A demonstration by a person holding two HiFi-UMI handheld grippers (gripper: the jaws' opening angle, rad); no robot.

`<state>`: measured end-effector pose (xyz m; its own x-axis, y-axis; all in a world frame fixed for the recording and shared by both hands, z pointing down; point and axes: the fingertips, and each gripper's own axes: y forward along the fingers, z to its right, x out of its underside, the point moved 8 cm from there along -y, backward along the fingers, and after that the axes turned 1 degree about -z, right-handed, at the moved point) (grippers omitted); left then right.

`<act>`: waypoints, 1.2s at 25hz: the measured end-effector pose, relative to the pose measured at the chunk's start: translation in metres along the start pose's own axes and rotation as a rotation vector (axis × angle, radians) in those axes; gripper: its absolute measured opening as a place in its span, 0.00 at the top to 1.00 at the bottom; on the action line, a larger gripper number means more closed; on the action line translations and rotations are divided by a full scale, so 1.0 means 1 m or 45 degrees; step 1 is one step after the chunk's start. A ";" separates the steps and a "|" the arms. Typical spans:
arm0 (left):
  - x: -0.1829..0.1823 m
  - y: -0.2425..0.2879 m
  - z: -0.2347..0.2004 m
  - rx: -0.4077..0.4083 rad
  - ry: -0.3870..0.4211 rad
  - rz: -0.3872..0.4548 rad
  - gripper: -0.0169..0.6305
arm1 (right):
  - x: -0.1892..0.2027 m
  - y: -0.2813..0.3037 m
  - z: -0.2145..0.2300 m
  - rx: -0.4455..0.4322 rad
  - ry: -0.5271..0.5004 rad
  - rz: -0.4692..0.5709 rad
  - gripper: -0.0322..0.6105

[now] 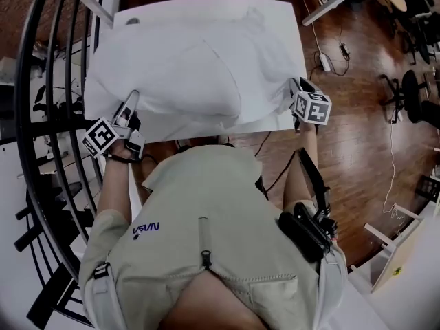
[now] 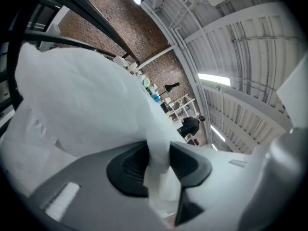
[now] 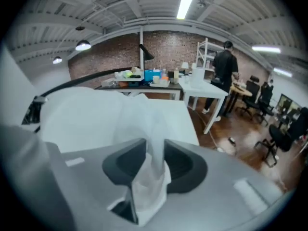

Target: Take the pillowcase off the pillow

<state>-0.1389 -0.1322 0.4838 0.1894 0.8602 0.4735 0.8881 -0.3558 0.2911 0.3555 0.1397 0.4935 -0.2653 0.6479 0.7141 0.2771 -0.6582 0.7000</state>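
A white pillow point(image 1: 199, 67) in its white pillowcase point(image 1: 137, 60) lies across a white table point(image 1: 275, 12). My left gripper point(image 1: 133, 96) is at the pillowcase's near left edge. In the left gripper view a bunched strip of the pillowcase point(image 2: 159, 158) runs up between the left gripper's point(image 2: 158, 163) black pads, which stand a little apart. My right gripper point(image 1: 294, 88) sits at the near right corner. In the right gripper view a blurred fold of pillowcase point(image 3: 155, 153) hangs in the gap of the right gripper point(image 3: 155, 160), loosely between the pads.
A black curved railing point(image 1: 41, 115) runs along the left. Wood floor with a cable and power strip point(image 1: 323, 60) lies to the right, with office chairs point(image 1: 412, 88) beyond. A person in black point(image 3: 225, 64) stands by another white table point(image 3: 202, 88) far off.
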 end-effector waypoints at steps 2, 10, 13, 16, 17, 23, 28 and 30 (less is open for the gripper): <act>0.009 -0.004 -0.005 -0.039 0.072 -0.088 0.70 | 0.000 -0.009 -0.004 -0.098 0.086 0.019 0.69; 0.028 -0.046 0.007 -0.017 0.468 -0.484 0.64 | -0.047 -0.057 -0.013 -0.148 0.105 0.241 0.65; 0.021 -0.058 0.027 0.077 0.598 -0.520 0.64 | -0.074 -0.067 -0.031 -0.226 0.032 0.314 0.65; 0.007 -0.061 0.048 0.188 0.721 -0.534 0.83 | -0.092 -0.065 -0.055 -0.318 -0.109 0.262 0.65; 0.002 -0.061 0.055 0.221 0.749 -0.536 0.86 | -0.094 -0.062 -0.061 -0.335 -0.171 0.208 0.65; -0.036 -0.031 0.091 0.218 0.997 -0.355 0.70 | -0.095 -0.068 -0.090 -0.502 -0.481 -0.051 0.65; -0.048 0.032 0.116 0.200 1.286 -0.241 0.47 | -0.103 -0.082 -0.106 -0.567 -0.766 -0.162 0.65; -0.049 0.056 0.118 0.186 1.334 -0.251 0.46 | -0.116 -0.091 -0.108 -0.583 -0.788 -0.088 0.65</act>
<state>-0.0492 -0.1514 0.3790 -0.3541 0.1315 0.9259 0.9184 -0.1381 0.3708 0.2615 0.0832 0.3477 0.3336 0.7007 0.6306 -0.1671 -0.6144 0.7711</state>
